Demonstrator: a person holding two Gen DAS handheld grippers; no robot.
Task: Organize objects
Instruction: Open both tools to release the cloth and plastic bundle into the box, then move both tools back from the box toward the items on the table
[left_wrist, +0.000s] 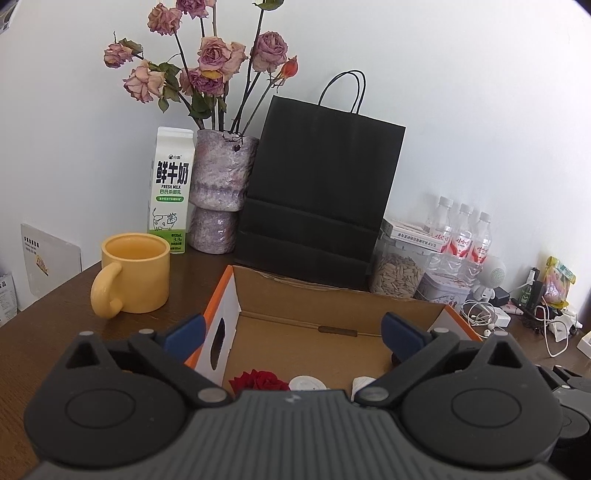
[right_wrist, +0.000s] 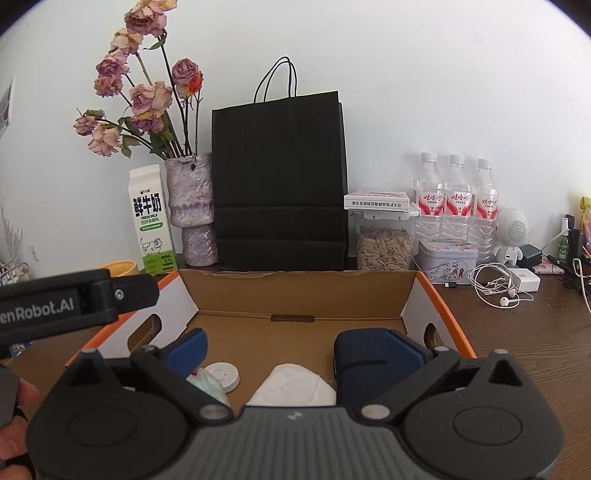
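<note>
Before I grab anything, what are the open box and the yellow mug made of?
Open box: corrugated cardboard, it seems; raw brown inside, white and orange printed outside, with folded flaps and cut handle holes. Yellow mug: probably glazed ceramic; thick wall, chunky handle, soft satin sheen.

In the left wrist view the tool's own body covers the near part of the cardboard box (left_wrist: 332, 295). Of the red rose (left_wrist: 259, 380) inside the box only the top shows, and the two white things beside the rose are cut so much that I cannot tell what they are. A dark thing behind the right finger is also mostly covered.

In the right wrist view the yellow mug (right_wrist: 120, 266), left of the box, is nearly all hidden behind the other tool. The white folded thing (right_wrist: 291, 384) in the box is cut off below. The small print on the milk carton (right_wrist: 151, 221) is too small to read.
</note>
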